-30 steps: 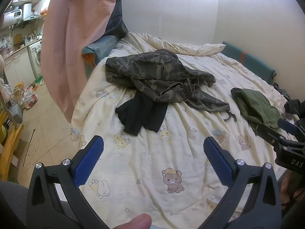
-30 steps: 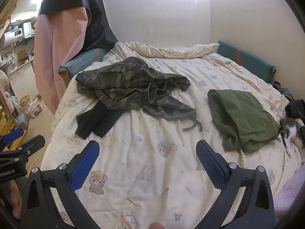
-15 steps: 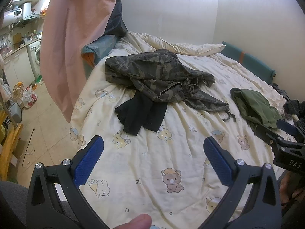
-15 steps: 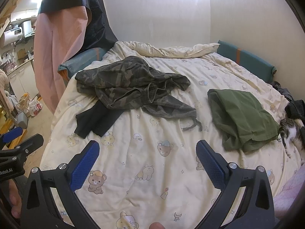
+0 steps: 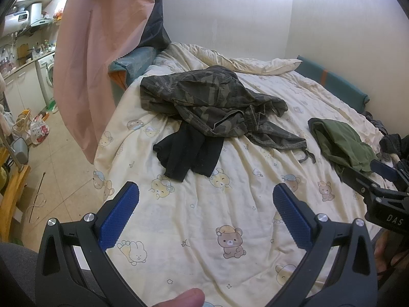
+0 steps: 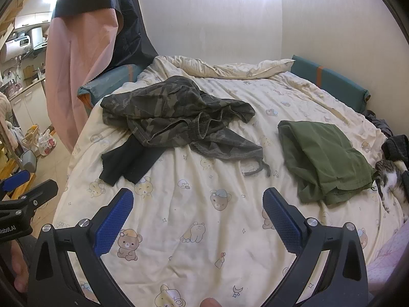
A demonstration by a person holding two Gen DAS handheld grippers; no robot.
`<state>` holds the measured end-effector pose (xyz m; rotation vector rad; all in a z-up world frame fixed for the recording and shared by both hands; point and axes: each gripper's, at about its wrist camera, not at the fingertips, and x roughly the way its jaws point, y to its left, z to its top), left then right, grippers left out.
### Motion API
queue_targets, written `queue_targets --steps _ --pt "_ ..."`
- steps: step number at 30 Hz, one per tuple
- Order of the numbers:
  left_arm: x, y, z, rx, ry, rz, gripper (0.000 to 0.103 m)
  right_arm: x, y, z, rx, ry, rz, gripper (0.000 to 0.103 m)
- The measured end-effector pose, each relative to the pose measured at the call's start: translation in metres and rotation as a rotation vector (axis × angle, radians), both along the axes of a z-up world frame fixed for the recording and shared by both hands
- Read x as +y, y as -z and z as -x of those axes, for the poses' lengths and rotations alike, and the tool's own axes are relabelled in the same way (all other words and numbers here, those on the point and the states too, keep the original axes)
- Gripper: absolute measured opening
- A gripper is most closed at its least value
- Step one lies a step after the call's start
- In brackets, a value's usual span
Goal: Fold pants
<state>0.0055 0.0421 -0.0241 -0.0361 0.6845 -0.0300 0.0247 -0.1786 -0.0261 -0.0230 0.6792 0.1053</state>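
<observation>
Both tongs held over near edge of bed (image 5: 204,230), nothing between jaws. Left tongs (image 5: 205,212): released, blue pads wide apart, above bear-print duvet. Right tongs (image 6: 198,213): likewise released, clear of all cloth.

Camo pants (image 6: 173,117): crumpled heap, far-left part of bed, unfolded; one leg w/ drawstring trails toward centre. Black garment (image 6: 127,161) lies partly under camo heap's near side, touching it. Green garment (image 6: 324,158): roughly folded, right side of bed, well apart from camo pants. Cat (image 6: 388,179) at right edge, just beside green item. Pink curtain (image 5: 97,64) hangs left of bed. Thumb tip visible at bottom of both views.
</observation>
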Motion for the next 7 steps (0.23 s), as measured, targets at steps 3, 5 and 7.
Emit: queue_targets --steps 3,5,7 --pt "-0.0004 0.0005 0.0001 0.001 0.002 0.004 0.103 0.0001 0.0 -0.0001 -0.001 -0.001 0.0 0.103" --pt "-0.0004 0.0006 0.0008 -0.003 0.006 0.01 0.103 0.0003 0.0 0.0001 0.0 0.0 0.0 0.103" --pt "-0.0022 0.0011 0.0017 -0.004 0.011 0.017 0.103 0.0003 0.0001 -0.0001 -0.003 -0.002 -0.002 0.103"
